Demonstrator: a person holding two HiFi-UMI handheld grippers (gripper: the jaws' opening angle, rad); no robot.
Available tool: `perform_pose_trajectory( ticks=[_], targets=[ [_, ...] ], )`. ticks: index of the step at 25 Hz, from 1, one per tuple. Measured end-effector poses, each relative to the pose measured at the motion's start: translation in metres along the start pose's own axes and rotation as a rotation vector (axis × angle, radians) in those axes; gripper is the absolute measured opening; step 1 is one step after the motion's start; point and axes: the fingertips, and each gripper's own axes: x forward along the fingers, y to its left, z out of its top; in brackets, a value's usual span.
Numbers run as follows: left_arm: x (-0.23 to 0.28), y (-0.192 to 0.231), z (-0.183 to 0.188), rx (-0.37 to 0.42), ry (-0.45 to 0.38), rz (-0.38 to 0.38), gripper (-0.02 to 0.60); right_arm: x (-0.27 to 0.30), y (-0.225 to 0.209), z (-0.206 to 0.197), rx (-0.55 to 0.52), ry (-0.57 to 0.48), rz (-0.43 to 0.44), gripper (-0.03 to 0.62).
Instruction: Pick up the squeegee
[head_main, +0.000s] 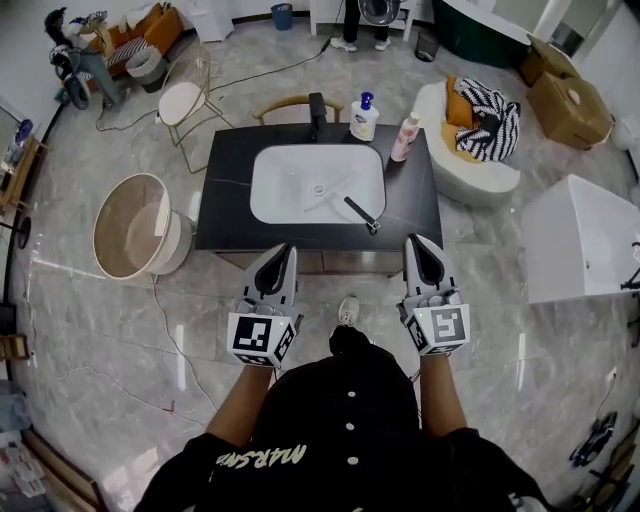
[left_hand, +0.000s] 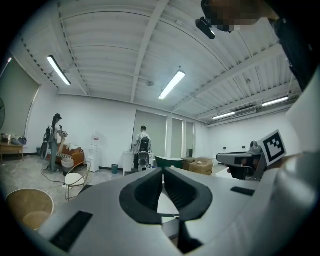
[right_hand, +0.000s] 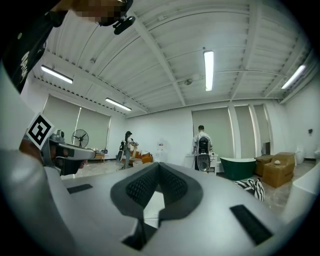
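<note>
Squeegee (head_main: 360, 213): it lies across the front right rim of the white basin (head_main: 275, 165). Its black handle end rests on the dark surface (head_main: 225, 190) and the other end reaches into the basin. Only the head view shows it, well apart from both grippers.

Left gripper (head_main: 287, 250): it is held level just short of the surface's front edge. Its own view shows the jaws closed tip to tip with nothing between them.

Right gripper (head_main: 420, 243): it is level beside the left one and also short of the front edge. The jaws are closed and empty.

Head view only: a black faucet (head_main: 317, 113), a pump bottle with a blue top (head_main: 365, 117) and a pink bottle (head_main: 405, 137) stand along the surface's far edge.

Gripper views only: the ceiling with strip lights (left_hand: 171, 85), and a person standing at the far wall (left_hand: 143, 145), back turned. A dark green tub (right_hand: 240, 167) shows in the right gripper view.

Cross-sight: the left gripper view catches the right gripper's marker cube (left_hand: 274, 145) at its right edge.
</note>
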Motion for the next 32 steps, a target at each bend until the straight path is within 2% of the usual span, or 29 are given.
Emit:
perform_pose_trajectory(
  ticks=[9,13,16,20,26,32],
  targets=[
    [0.092,0.018,0.028,0.015,-0.021,0.050,0.020,0.079,-0.062,0.005,-0.016,0.013,0.054,-0.005],
    [0.114,0.031,0.032,0.001,-0.020,0.100,0.020,0.104,-0.078,0.004,-0.016,0.026,0.084,-0.004],
    [0.124,0.035,0.032,0.006,-0.013,0.110,0.020,0.120,-0.086,0.000,-0.015,0.035,0.094,-0.005],
    [0.132,0.042,0.026,0.006,0.000,0.109,0.020,0.138,-0.086,-0.010,-0.017,0.065,0.116,-0.005],
    [0.144,0.053,0.015,0.009,0.011,0.064,0.020,0.165,-0.077,-0.026,-0.045,0.125,0.137,-0.005],
    [0.154,0.070,0.007,-0.001,0.031,0.023,0.021,0.192,-0.062,-0.064,-0.207,0.285,0.182,-0.005]
  ],
)
